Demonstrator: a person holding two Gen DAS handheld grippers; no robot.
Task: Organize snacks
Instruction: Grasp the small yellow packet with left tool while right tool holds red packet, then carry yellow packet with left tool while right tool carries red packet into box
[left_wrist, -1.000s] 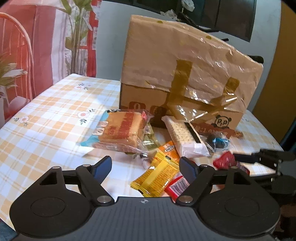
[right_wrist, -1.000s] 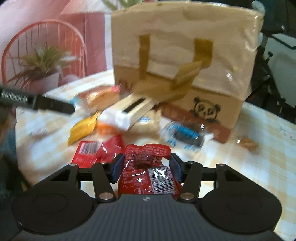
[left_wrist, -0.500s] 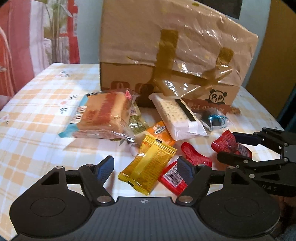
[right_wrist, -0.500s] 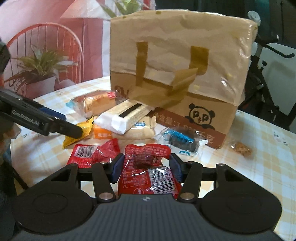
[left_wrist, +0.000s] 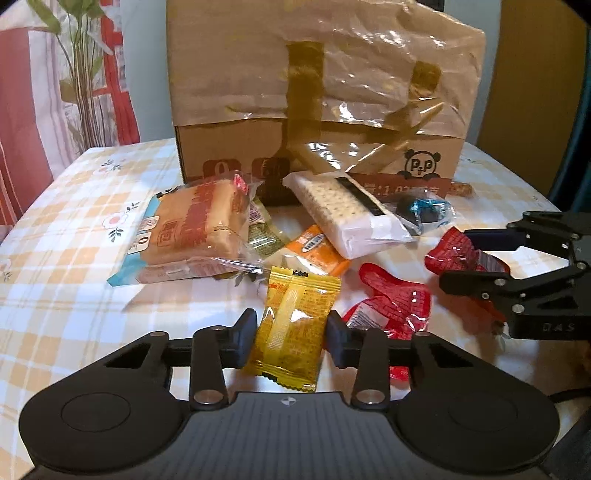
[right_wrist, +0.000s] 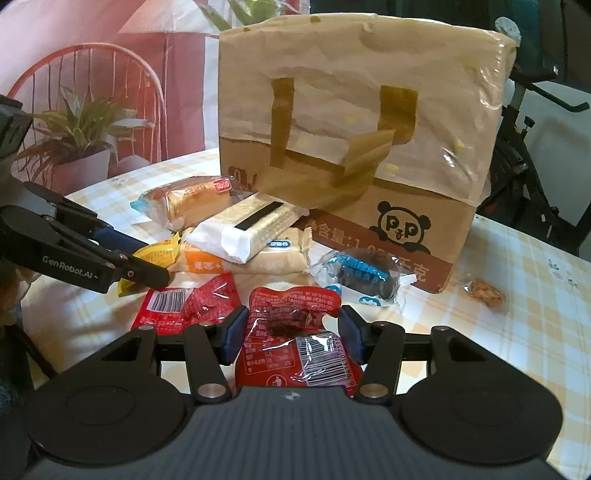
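Note:
My left gripper (left_wrist: 291, 332) is shut on a yellow snack packet (left_wrist: 295, 302), with a pad pressed on each side of it. The right gripper (right_wrist: 293, 325) is shut on a red snack packet (right_wrist: 291, 354) with a barcode, held just above the checked tablecloth (left_wrist: 74, 258). In the right wrist view the left gripper (right_wrist: 147, 262) reaches in from the left over the yellow snack packet (right_wrist: 157, 254). A tall brown paper bag (left_wrist: 332, 92) with a panda logo stands behind the snack pile.
Loose snacks lie before the bag: a bread packet (left_wrist: 195, 225), a white cracker pack (left_wrist: 340, 210), an orange packet (left_wrist: 317, 247), a blue packet (left_wrist: 424, 210), another red packet (left_wrist: 391, 299). A small nut packet (right_wrist: 484, 290) lies right of the bag. A potted plant (right_wrist: 74, 140) stands beyond the table.
My left gripper came down and forward over the yellow packet and closed on it. The right gripper kept still with the red packet in it.

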